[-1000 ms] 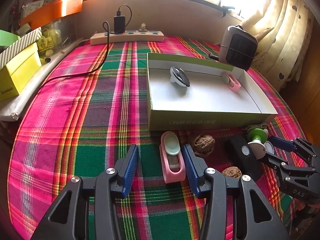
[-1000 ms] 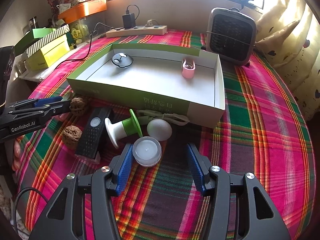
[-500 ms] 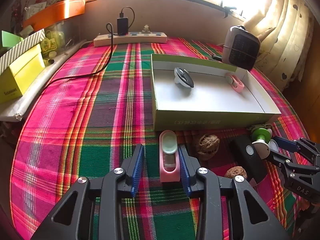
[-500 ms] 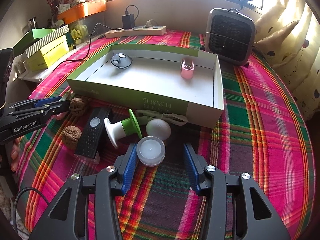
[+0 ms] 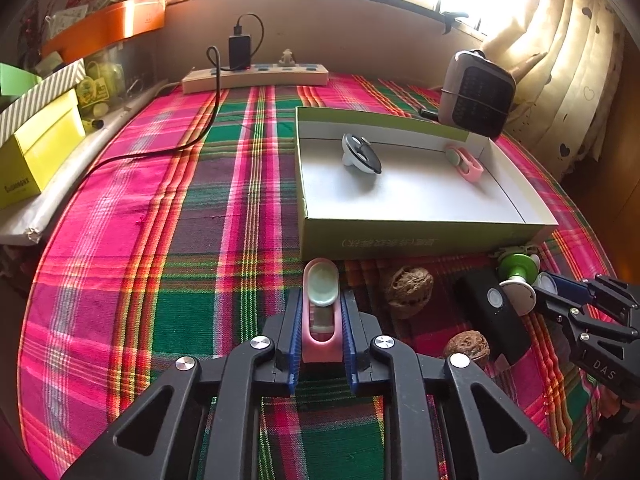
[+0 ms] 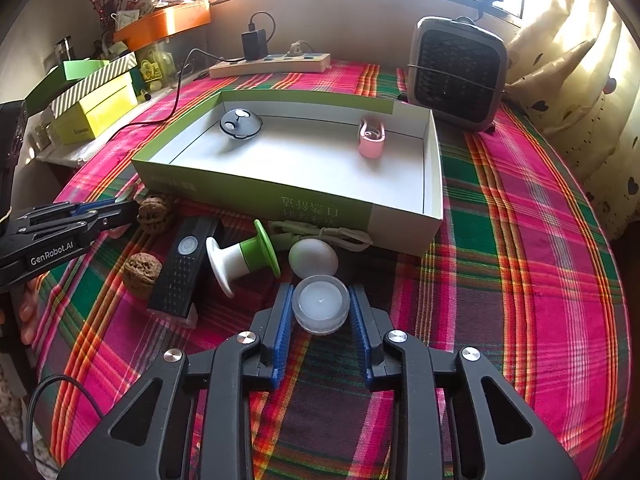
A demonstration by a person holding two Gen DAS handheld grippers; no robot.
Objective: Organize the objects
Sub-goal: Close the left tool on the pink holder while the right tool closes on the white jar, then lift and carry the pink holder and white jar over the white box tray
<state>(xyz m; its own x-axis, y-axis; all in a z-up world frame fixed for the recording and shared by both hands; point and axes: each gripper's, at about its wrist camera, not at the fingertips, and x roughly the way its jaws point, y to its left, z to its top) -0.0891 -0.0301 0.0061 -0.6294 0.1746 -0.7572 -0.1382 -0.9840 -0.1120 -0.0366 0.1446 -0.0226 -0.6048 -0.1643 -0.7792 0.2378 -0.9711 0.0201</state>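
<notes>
Left gripper (image 5: 321,330) pinching pink clip (image 5: 321,312) (snugly).

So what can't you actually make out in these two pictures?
- Left wrist view: the near end of the pink clip is hidden between the left gripper fingers.
- Left wrist view: the right gripper covers most of the round candle; only its edge shows.
- Right wrist view: the green cord runs behind the white egg.
- Both views: the print on the green box is too small to read.
</notes>
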